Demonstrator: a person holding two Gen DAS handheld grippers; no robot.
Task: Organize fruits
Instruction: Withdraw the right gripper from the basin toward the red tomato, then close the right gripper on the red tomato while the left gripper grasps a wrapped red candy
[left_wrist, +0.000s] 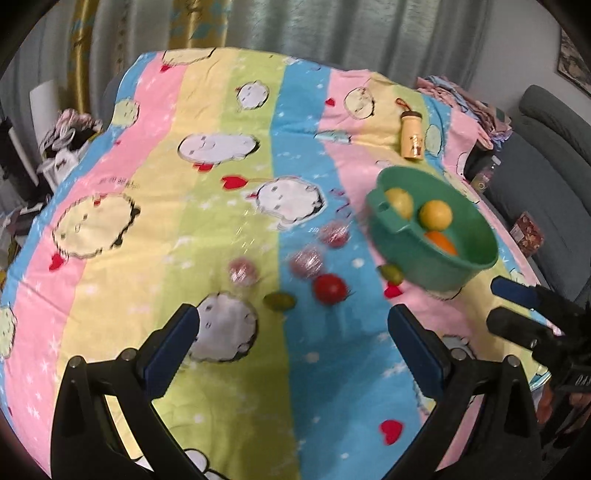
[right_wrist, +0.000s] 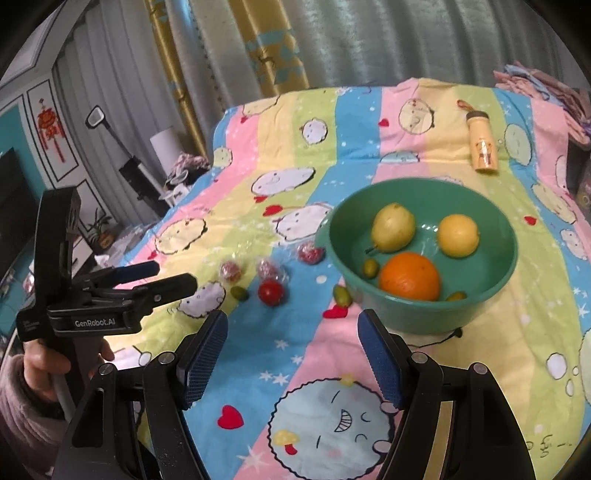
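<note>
The left gripper (left_wrist: 293, 325) is spread wide with nothing between its pads, and so is the right gripper (right_wrist: 291, 332), open and empty. Just beyond the left one lie a small green fruit (left_wrist: 279, 301) and a red tomato (left_wrist: 330, 288), with three wrapped red fruits (left_wrist: 306, 263) a little farther out. Ahead and to the right of the right gripper sits the green bowl (right_wrist: 417, 317), holding a pear (right_wrist: 392, 228), a lemon (right_wrist: 458, 235), an orange (right_wrist: 410, 276) and a small green fruit or two.

The loose pieces are small and round on a soft, patterned sheet (right_wrist: 314, 350); I judge a pad coming down off-centre could roll one away, or catch the cloth and drag its neighbours. Both grippers point at the same patch, so they could bump.

The right view shows the bowl's contents clearly, another green fruit (right_wrist: 341, 295) against its near wall, and the hand (right_wrist: 44, 360) holding the left gripper. The left view is blurred but shows the right gripper's open fingers from the side.
</note>
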